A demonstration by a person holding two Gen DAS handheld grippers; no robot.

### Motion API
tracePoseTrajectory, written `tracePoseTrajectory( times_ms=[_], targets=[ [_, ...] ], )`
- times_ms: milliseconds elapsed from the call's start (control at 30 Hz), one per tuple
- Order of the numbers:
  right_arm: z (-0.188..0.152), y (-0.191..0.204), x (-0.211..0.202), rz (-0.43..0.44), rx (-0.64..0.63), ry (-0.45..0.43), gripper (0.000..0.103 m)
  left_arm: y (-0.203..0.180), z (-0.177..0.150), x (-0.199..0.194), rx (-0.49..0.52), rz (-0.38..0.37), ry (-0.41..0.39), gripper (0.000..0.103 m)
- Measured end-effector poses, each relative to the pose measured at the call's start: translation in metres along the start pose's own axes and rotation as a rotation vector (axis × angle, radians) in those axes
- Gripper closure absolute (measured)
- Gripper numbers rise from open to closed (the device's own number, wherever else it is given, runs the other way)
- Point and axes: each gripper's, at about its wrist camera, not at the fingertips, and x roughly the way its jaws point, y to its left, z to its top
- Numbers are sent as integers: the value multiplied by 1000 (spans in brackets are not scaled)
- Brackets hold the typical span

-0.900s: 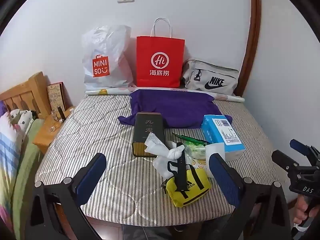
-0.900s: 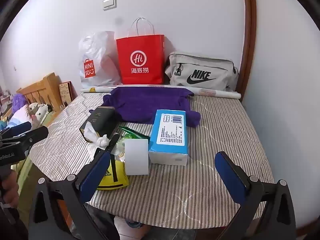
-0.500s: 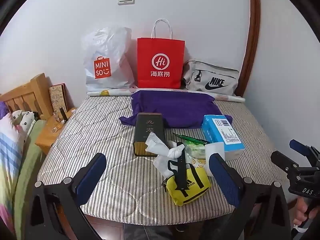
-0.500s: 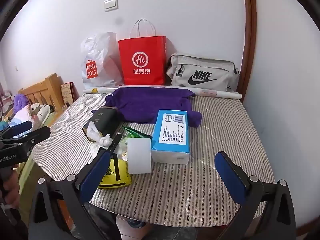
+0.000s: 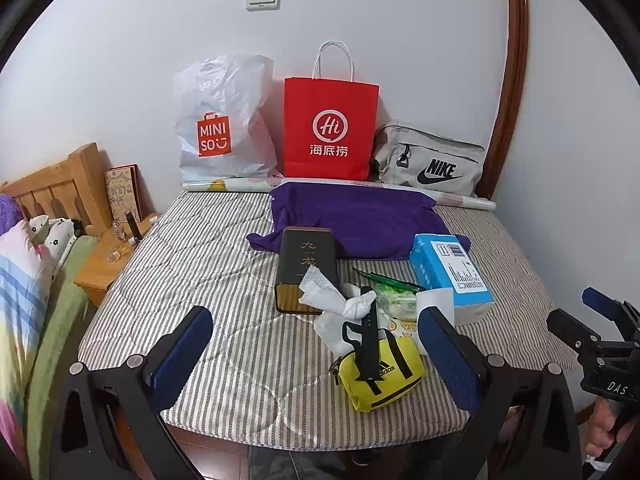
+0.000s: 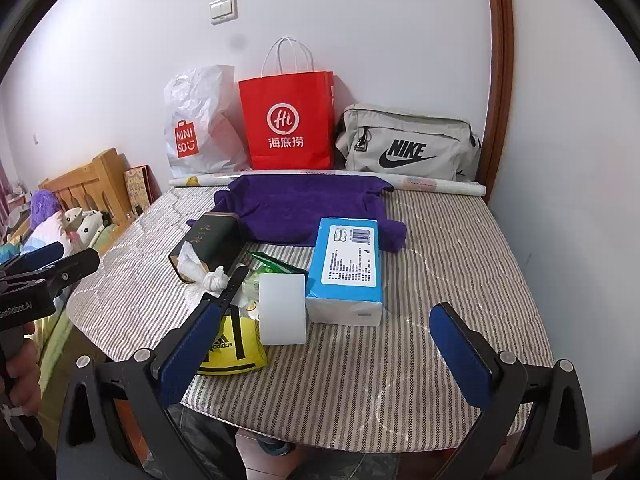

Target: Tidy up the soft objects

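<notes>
1. Left wrist view: my left gripper (image 5: 316,354) hovers wide open, empty, at the mattress (image 5: 208,264) near edge.
2. The yellow pouch (image 5: 382,376) lies by that edge; the purple towel (image 5: 356,220) lies toward the far edge.
3. My right gripper (image 6: 324,356) hangs wide open, empty.

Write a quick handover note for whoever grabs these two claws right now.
Left claw: open, empty, short of the mattress edge. Right claw: open, empty, likewise.
Yellow pouch at the near edge; crumpled tissue behind it, against the dark tin. Blue tissue pack right of them. Purple towel spread at the back.
Done: nothing appears sorted.
Left: everything.
</notes>
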Motion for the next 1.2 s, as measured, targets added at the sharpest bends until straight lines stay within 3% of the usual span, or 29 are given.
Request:
tracePoseTrajectory(
  times_ms=[1200],
  targets=[
    [1, 0, -5, 20, 6, -3, 0, 8, -2, -1, -12, 23, -4, 0]
  ],
)
